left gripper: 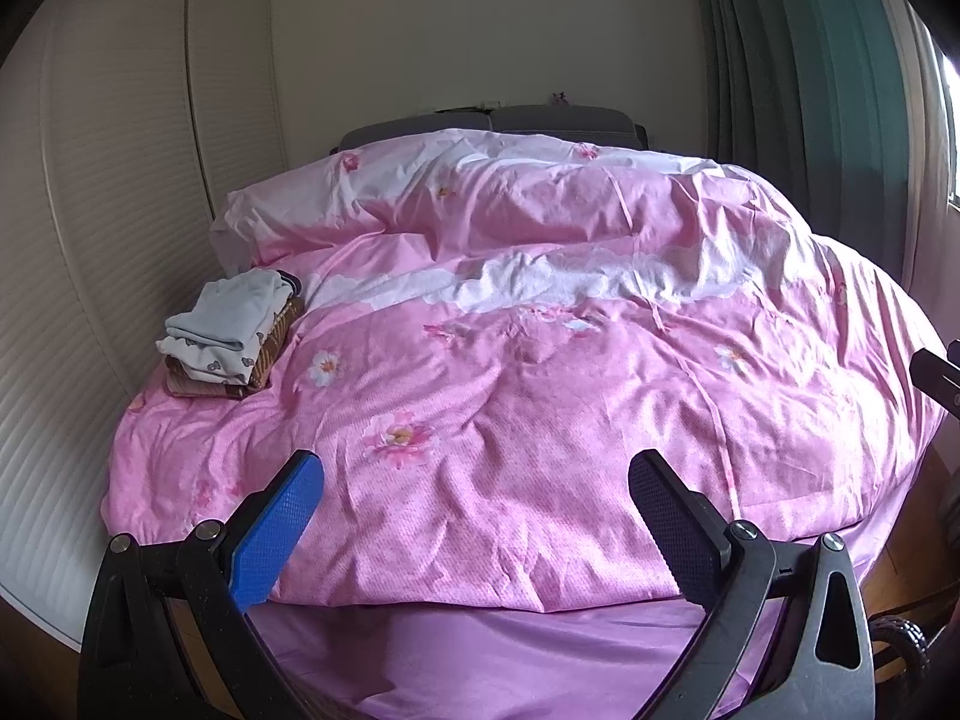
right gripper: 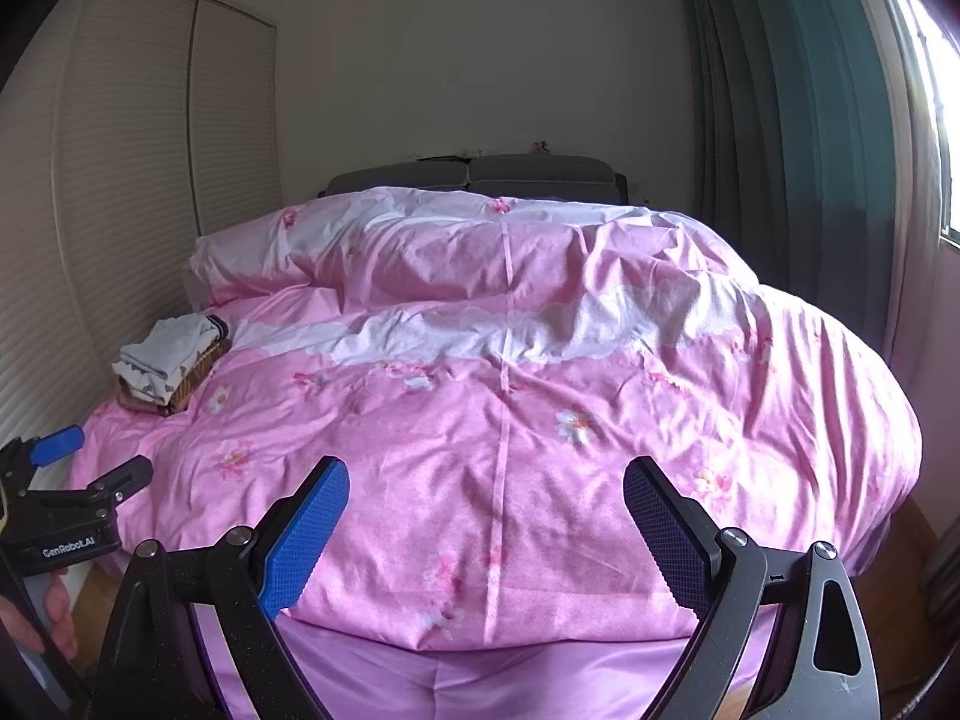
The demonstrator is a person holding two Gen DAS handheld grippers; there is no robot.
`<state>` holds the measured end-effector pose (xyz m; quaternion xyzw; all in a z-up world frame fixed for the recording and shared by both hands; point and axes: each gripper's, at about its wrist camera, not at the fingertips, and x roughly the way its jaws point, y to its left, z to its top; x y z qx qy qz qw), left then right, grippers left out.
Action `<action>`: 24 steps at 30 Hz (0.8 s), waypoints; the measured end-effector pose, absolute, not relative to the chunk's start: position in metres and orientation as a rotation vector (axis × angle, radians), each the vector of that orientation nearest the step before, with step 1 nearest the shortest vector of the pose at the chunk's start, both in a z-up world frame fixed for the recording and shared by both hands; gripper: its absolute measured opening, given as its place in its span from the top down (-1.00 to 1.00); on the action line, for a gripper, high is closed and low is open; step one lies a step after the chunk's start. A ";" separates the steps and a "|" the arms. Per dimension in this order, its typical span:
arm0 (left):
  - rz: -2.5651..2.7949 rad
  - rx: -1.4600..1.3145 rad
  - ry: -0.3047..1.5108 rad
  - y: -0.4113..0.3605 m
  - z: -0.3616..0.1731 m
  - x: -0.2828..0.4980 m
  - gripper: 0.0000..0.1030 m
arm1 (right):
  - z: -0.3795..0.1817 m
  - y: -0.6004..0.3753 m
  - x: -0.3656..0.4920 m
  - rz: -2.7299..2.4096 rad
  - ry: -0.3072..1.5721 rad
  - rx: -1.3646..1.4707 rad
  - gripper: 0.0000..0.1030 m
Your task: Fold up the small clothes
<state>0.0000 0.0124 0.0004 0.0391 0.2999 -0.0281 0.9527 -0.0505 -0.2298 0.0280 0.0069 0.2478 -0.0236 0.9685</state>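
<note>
Pink duvet (left gripper: 510, 372) lies under both our tongs, left (left gripper: 477, 495) and right (right gripper: 486, 501), spread empty; folded clothes (left gripper: 231, 330) far left; only our right view shows the left tongs.

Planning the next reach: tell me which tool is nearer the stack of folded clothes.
Left. The left tool hangs at the bed's left side, below the stack of folded clothes; the right tool is mid-bed, farther right.

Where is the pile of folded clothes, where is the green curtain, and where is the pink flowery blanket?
pile of folded clothes (left gripper: 231, 333): left wrist view, on the white top garment.
green curtain (right gripper: 798, 120): right wrist view, on its middle folds.
pink flowery blanket (right gripper: 510, 450): right wrist view, on its centre seam.
</note>
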 end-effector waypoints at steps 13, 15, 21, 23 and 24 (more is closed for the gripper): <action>-0.054 0.081 0.610 0.011 0.000 0.000 -1.00 | 0.028 -0.231 -0.050 -0.047 0.500 0.014 -0.82; -0.054 0.085 0.613 0.010 0.000 0.001 -1.00 | 0.028 -0.231 -0.050 -0.047 0.499 0.015 -0.82; -0.051 0.086 0.614 0.012 -0.003 0.001 -1.00 | 0.027 -0.231 -0.050 -0.053 0.495 0.016 -0.82; -0.063 0.082 0.612 0.013 -0.005 0.002 -1.00 | 0.027 -0.231 -0.049 -0.059 0.493 0.017 -0.82; -0.073 0.080 0.614 0.013 -0.006 0.002 -1.00 | 0.026 -0.230 -0.051 -0.066 0.493 0.023 -0.82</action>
